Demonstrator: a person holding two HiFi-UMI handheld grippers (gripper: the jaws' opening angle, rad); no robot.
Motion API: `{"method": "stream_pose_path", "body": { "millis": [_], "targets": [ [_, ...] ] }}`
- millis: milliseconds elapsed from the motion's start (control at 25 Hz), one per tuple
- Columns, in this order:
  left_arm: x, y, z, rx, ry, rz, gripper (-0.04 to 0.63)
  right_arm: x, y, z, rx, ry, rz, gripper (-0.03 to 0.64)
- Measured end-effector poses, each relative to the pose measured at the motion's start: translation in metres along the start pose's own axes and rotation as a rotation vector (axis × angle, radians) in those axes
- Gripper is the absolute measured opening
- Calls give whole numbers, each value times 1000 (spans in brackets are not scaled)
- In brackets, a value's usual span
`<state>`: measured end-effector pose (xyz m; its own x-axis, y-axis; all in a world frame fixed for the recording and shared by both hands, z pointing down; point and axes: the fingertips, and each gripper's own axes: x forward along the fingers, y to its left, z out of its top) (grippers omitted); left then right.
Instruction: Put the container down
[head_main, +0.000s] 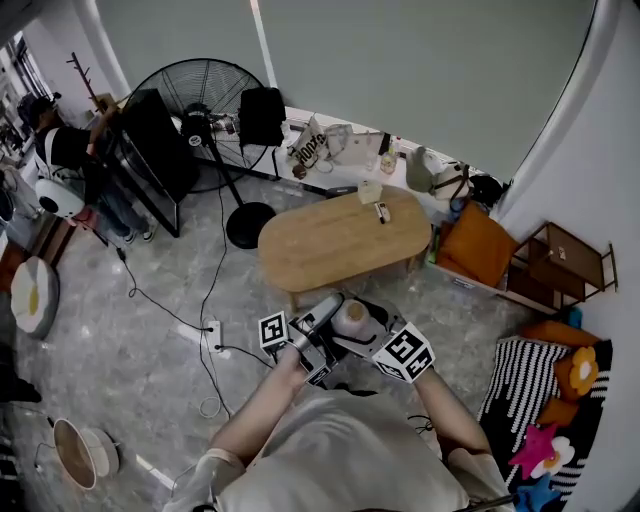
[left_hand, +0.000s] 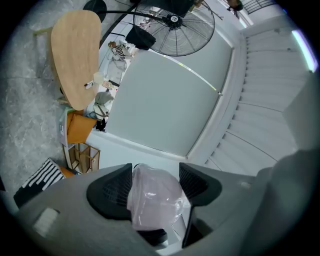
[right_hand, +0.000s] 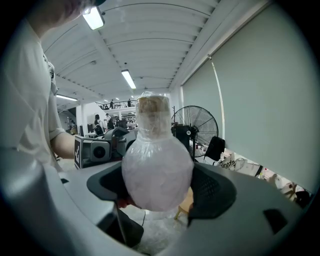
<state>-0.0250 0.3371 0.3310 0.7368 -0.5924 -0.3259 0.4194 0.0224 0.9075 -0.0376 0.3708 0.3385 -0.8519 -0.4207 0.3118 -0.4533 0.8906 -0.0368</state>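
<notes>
The container (head_main: 352, 316) is a round, pale flask wrapped in clear film with a cork-coloured top. I hold it close to my chest, above the floor. My right gripper (head_main: 368, 338) is shut on its round body (right_hand: 156, 170), and the neck stands up above the pads. My left gripper (head_main: 328, 308) comes in from the left. In the left gripper view, the film-wrapped container (left_hand: 154, 197) is pressed between its two pads. The left gripper's camera block (right_hand: 97, 150) shows beside the container in the right gripper view.
An oval wooden table (head_main: 340, 235) stands just ahead with two small items on it. A standing fan (head_main: 205, 110) and cables on the floor (head_main: 205, 330) are to the left. Orange boxes and a wooden rack (head_main: 560, 260) are to the right. A person (head_main: 70, 150) stands at the far left.
</notes>
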Motion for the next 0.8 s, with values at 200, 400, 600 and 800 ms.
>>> {"method": "stream_pose_path", "body": {
  "millis": [200, 400, 600, 800],
  "targets": [
    [7, 3, 3, -2, -2, 7, 287, -1, -8, -1, 5, 6, 3, 387],
    [12, 5, 19, -10, -2, 6, 287, 11, -20, 0, 7, 12, -1, 387],
    [23, 7, 51, -26, 3, 12, 287, 33, -45, 0, 22, 20, -10, 387],
    [40, 9, 96, -36, 26, 22, 287, 65, -82, 4, 30, 23, -32, 388]
  ]
}}
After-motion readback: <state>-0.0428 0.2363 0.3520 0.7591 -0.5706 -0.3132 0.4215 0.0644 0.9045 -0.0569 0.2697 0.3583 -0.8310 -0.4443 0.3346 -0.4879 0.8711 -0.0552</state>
